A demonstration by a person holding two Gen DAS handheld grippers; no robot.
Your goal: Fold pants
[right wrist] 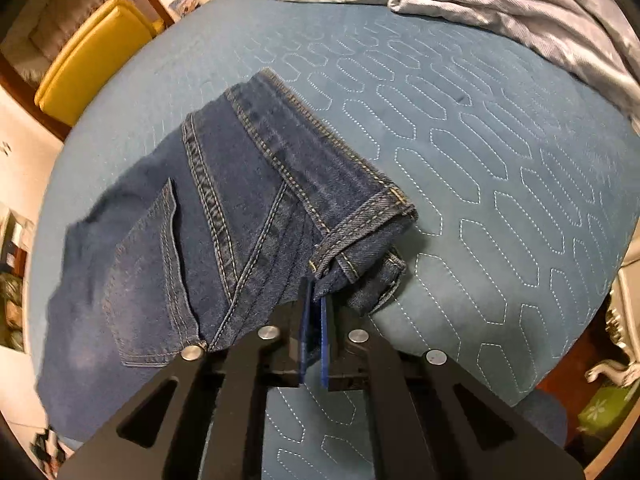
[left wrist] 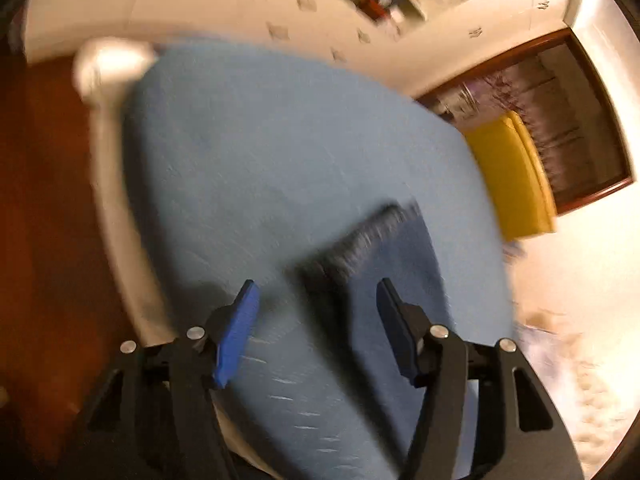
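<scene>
A blue quilted bedcover (right wrist: 480, 140), stitched in long hexagonal outlines, is spread beneath and ahead of both tongs. A crumpled grey sheet (right wrist: 500, 4) is heaped at its far edge, well beyond the right gripper (right wrist: 316, 304). A yellow seat (right wrist: 92, 60) is seen off the bed, far to the upper left of that gripper. The folded dark denim pants (right wrist: 224, 216) are laid on the bedcover just ahead and to the left of the right gripper, whose blue pads are closed tight on a hem at the near edge of the denim. The left gripper (left wrist: 316, 292) is held above the bedcover with its jaws apart and nothing between them; the pants (left wrist: 376, 240) are seen blurred just ahead of it. No brand, label or writing can be read.
</scene>
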